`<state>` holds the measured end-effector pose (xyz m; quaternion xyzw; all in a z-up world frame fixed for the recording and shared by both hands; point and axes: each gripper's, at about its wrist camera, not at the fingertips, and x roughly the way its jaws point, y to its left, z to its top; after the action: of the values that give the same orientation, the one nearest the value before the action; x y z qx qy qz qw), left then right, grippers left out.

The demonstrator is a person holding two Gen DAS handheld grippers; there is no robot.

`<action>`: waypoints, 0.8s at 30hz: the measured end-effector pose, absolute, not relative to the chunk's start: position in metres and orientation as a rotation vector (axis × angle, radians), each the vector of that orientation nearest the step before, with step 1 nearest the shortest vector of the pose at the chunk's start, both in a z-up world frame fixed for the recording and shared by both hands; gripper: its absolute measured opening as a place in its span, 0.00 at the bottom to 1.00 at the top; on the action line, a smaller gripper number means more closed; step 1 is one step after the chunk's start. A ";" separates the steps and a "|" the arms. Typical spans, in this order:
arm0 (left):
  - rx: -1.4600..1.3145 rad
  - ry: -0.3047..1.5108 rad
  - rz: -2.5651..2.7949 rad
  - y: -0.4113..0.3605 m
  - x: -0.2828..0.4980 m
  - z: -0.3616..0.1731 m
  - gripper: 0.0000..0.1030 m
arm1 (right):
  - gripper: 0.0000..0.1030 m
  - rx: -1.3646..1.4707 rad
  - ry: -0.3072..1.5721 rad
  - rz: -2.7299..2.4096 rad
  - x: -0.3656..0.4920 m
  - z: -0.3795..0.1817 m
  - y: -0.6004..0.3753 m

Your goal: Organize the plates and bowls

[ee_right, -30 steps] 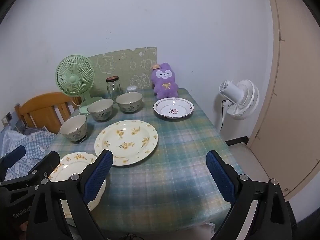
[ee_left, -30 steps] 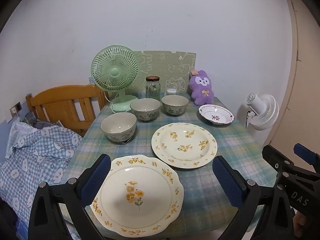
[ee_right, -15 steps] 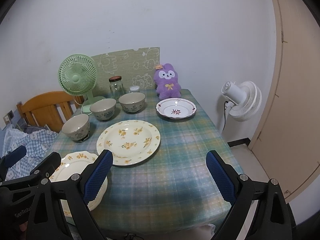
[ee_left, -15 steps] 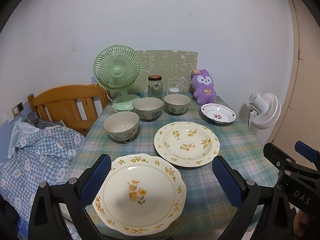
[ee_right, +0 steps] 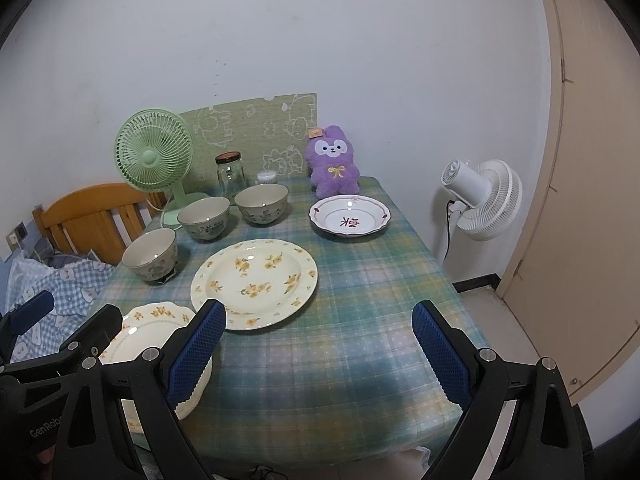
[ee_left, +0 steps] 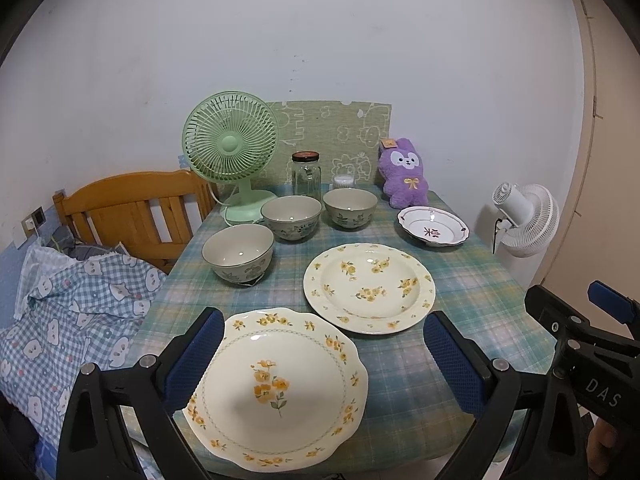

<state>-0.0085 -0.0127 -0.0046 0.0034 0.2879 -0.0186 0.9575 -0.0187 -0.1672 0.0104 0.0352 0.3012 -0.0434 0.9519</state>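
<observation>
my left gripper (ee_left: 320, 354) hangs with jaws wide apart, gripping nothing, over the near edge of the table (ee_left: 460, 280). the scalloped plate (ee_left: 280, 384) with yellow flowers lies flat right below and between its blue pads (ee_left: 196, 356), can't tell if the pads touch it. my right gripper (ee_right: 318, 346) is also spread wide and empty, over bare plaid cloth to the right of that plate; its left pad overlaps the plate's rim in the right wrist view. each tool shows at the edge of the other's view.

just ahead of the left gripper, slightly right, and ahead-left of the right one, sits the big round floral plate (ee_left: 369, 288), flat, just beside the scalloped plate, rims close but apart. ahead-left of my left tool is the nearest bowl (ee_left: 238, 252), upright, something dark tucked under its base. beyond it two more bowls, the middle bowl (ee_left: 291, 216) and the far bowl (ee_left: 350, 207), side by side, upright, empty. far right ahead is the small white plate (ee_left: 433, 226) with a red mark, alone.

at the far edge: green fan (ee_left: 231, 148), glass jar (ee_left: 306, 176), small white tub (ee_left: 343, 181), purple plush (ee_left: 404, 174), a patterned green board (ee_left: 332, 132) against the wall. off the table, a wooden chair (ee_left: 132, 208) and checked cloth (ee_left: 72, 304) to the left, a white fan (ee_left: 524, 220) to the right.
</observation>
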 end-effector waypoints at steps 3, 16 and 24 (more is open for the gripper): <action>0.011 0.581 -0.037 -0.013 -0.009 -0.004 0.97 | 0.93 0.059 0.611 -0.088 -0.018 0.012 -0.166; 0.001 0.575 -0.034 -0.011 -0.011 -0.003 0.97 | 0.93 0.052 0.610 -0.080 -0.016 0.011 -0.166; 0.001 0.578 -0.021 -0.009 -0.010 -0.002 0.97 | 0.93 0.051 0.608 -0.078 -0.015 0.010 -0.166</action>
<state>-0.0098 -0.0085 -0.0025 0.0005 0.2852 -0.0104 0.9584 -0.0151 -0.1658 0.0097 0.0251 0.2993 -0.0383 0.9530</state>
